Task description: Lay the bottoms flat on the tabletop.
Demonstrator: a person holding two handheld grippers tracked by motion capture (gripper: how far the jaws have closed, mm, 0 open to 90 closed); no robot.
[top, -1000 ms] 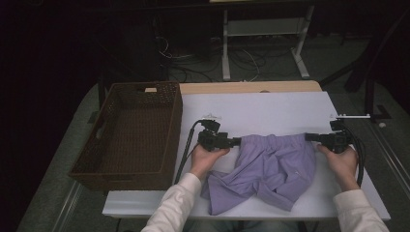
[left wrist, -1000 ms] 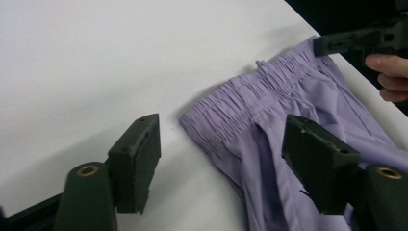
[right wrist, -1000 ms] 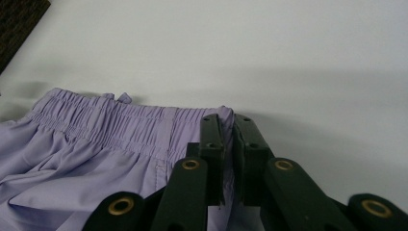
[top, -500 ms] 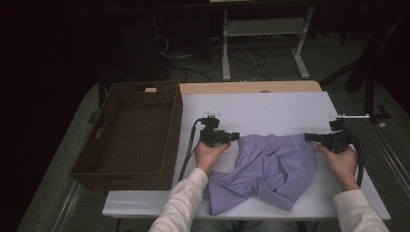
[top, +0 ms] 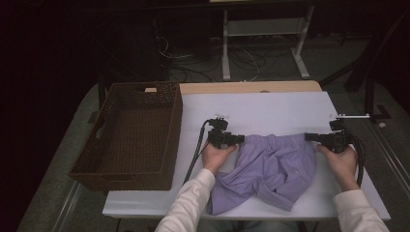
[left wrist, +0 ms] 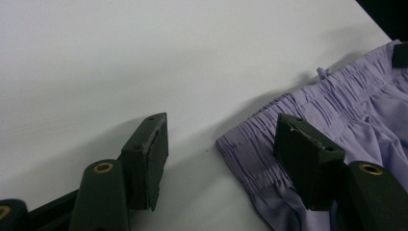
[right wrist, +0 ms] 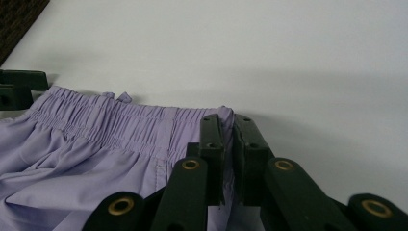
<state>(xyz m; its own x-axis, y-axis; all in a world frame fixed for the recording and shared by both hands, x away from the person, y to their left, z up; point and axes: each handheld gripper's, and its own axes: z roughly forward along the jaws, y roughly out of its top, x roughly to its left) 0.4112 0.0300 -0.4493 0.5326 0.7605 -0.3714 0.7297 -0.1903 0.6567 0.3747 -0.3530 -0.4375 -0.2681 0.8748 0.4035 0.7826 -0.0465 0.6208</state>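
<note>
Left gripper point(left wrist: 216, 159) now stands spread wide, released, at the left corner of the purple shorts point(top: 268, 169)' waistband; 1 jaw rests over the elastic edge, the other over bare table point(left wrist: 144, 57). In the high view 1.0 s ago it sat right at that corner, apparently gripping; since then the left hand point(top: 216, 155) has shifted a little and the corner lies flat. Judgement: left side of the waistband has been let go, or is about to be re-gripped, so the stretch-out is half held.

Right gripper point(right wrist: 229, 144) is clenched on the waistband's right end, fabric pinched between the 2 jaws, unchanged over the last second.

Shorts lie crumpled in the lower middle of the high view, waistband toward the frame's top, legs bunched toward the bottom.

Wicker basket point(top: 128, 133), left of frame, is well apart from the shorts; nothing visible inside.
</note>
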